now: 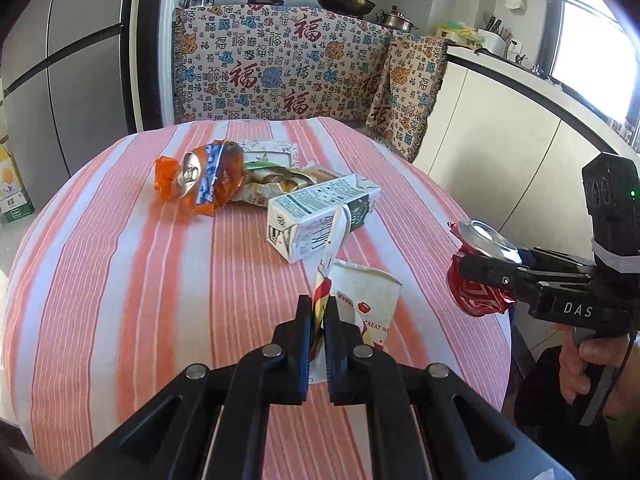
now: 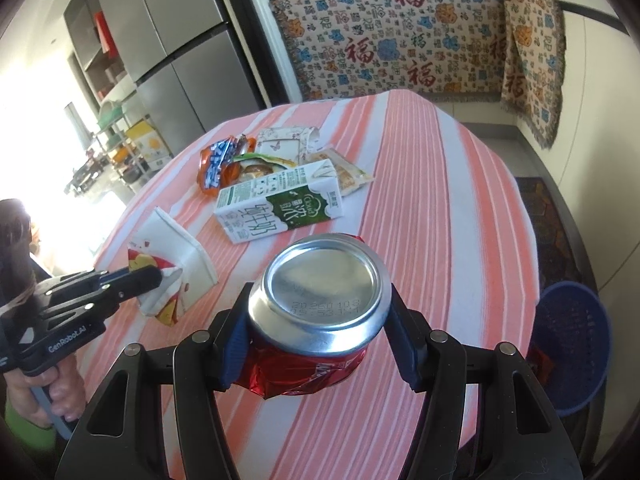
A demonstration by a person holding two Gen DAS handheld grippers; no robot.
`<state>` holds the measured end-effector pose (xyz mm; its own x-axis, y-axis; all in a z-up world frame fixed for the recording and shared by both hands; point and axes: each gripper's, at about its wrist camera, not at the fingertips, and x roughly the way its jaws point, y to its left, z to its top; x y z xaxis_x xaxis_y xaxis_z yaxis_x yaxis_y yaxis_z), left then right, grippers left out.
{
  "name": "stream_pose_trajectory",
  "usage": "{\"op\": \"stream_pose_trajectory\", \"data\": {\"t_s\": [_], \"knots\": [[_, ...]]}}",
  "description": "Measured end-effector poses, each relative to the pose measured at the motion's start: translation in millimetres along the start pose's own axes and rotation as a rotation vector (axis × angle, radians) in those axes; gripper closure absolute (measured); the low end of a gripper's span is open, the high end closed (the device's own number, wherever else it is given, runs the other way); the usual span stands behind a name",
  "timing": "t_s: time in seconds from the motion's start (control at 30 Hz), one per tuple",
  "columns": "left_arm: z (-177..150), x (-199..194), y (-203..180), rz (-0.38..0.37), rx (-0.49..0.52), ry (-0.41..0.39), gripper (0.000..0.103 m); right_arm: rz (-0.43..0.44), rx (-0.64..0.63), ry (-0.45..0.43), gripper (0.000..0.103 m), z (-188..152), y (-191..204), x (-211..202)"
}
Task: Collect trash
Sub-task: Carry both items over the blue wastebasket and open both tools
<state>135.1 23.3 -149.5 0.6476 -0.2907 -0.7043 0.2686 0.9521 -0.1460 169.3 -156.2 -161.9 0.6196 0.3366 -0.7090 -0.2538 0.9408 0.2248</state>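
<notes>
Round table (image 2: pixel 460 208), ribbed pink-and-white striped cloth. Blue mesh basket (image 2: pixel 576 344) past its right edge; contents I can't make out. Milk carton (image 2: pixel 280 204) lies flat, long axis slanting across the table. My left gripper (image 1: pixel 318 312) pinches a flattened paper cup (image 1: pixel 372 292) by its crumpled edge. My right gripper (image 2: pixel 316 344) clamps a crushed red can (image 2: pixel 320 320), silver base facing the camera.

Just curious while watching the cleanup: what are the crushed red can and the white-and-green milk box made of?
Crushed red can: thin metal, probably aluminium; bare shiny silver base, creased glossy red wall. White-and-green milk box: seemingly coated paperboard; printed, slightly glossy faces with sharp folded edges.
</notes>
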Motion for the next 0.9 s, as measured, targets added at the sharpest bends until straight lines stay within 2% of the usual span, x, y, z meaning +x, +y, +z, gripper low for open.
{"op": "stream_pose_trajectory", "data": {"t_s": [0.37,0.63,0.9], "knots": [[25,18,-64,-0.101,0.092,0.001,0.097,-0.058,0.055,-0.030,0.041,-4,-51,-28],[53,43,-148,-0.236,0.179,0.026,0.097,-0.191,0.156,-0.069,0.041,0,-140,-69],[77,94,-242,-0.355,0.257,0.083,0.097,-0.301,0.276,-0.044,0.041,4,-232,-93]]}}
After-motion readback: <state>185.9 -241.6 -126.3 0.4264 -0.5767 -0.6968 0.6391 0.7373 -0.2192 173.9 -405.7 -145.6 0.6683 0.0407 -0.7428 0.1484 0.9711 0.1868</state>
